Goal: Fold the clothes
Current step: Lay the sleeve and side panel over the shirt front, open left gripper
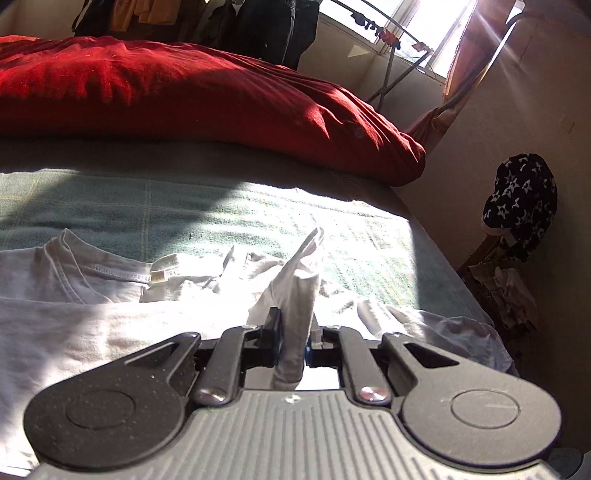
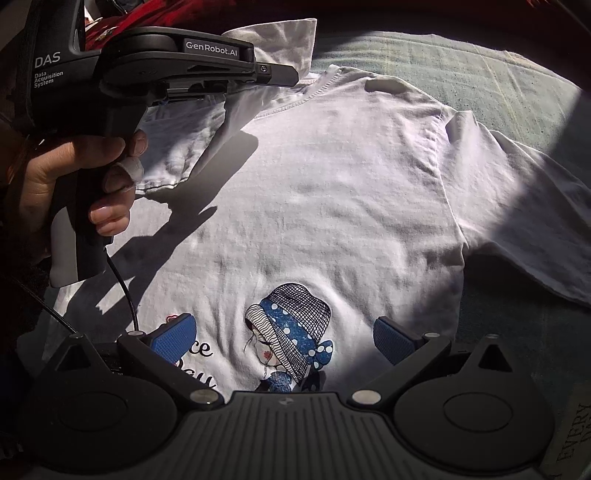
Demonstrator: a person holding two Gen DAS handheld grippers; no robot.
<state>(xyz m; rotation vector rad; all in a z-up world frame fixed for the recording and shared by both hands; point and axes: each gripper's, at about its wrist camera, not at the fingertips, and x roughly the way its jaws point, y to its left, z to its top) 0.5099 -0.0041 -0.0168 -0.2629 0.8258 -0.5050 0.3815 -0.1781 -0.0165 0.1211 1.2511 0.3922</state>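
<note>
From my left wrist camera, my left tongs (image 1: 295, 332) are clamped on a pinched-up fold of the white T-shirt (image 1: 110, 317), which lies on the green blanket (image 1: 221, 206) of the bed, a red cushion (image 1: 184, 99) behind it. From my right wrist camera, my right tongs (image 2: 284, 338) hover spread apart, gripping nothing, over the shirt's printed front, while my left hand (image 2: 74, 177) holds the other tongs, which lift a sleeve (image 2: 280, 35) off the blanket. No containers show in either view.
</note>
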